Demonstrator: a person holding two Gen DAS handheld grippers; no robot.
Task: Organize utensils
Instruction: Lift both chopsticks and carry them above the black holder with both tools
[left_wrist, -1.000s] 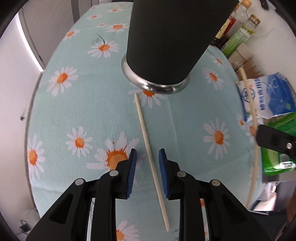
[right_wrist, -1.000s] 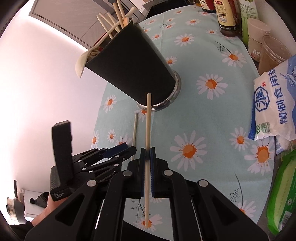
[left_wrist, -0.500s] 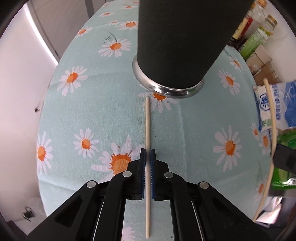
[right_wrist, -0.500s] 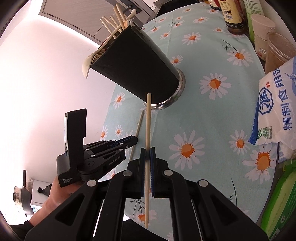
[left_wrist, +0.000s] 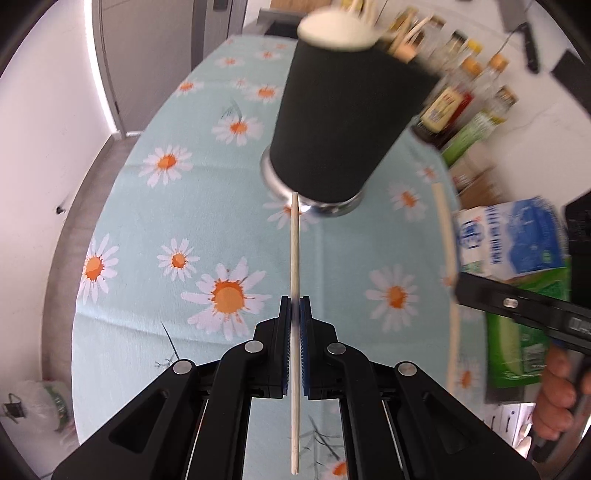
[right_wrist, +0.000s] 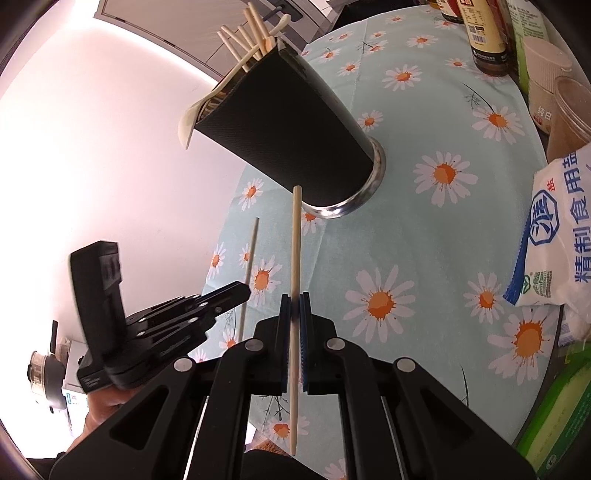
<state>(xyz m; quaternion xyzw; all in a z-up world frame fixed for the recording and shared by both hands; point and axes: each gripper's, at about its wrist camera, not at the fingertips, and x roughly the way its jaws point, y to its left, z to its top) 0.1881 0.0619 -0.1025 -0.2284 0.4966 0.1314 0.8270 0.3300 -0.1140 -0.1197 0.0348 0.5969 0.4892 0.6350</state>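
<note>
Left gripper (left_wrist: 294, 310) clamps a thin pale chopstick (left_wrist: 294, 258); right gripper (right_wrist: 294, 308) pinches its own matching chopstick (right_wrist: 295, 251); black holder (right_wrist: 291, 129) bristles with similar sticks.

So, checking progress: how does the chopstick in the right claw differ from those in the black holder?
The held chopstick is alone, clamped in the right claw, outside the black holder; the stowed chopsticks are bunched inside it, fanning above its rim. All are pale, slim sticks.
</note>
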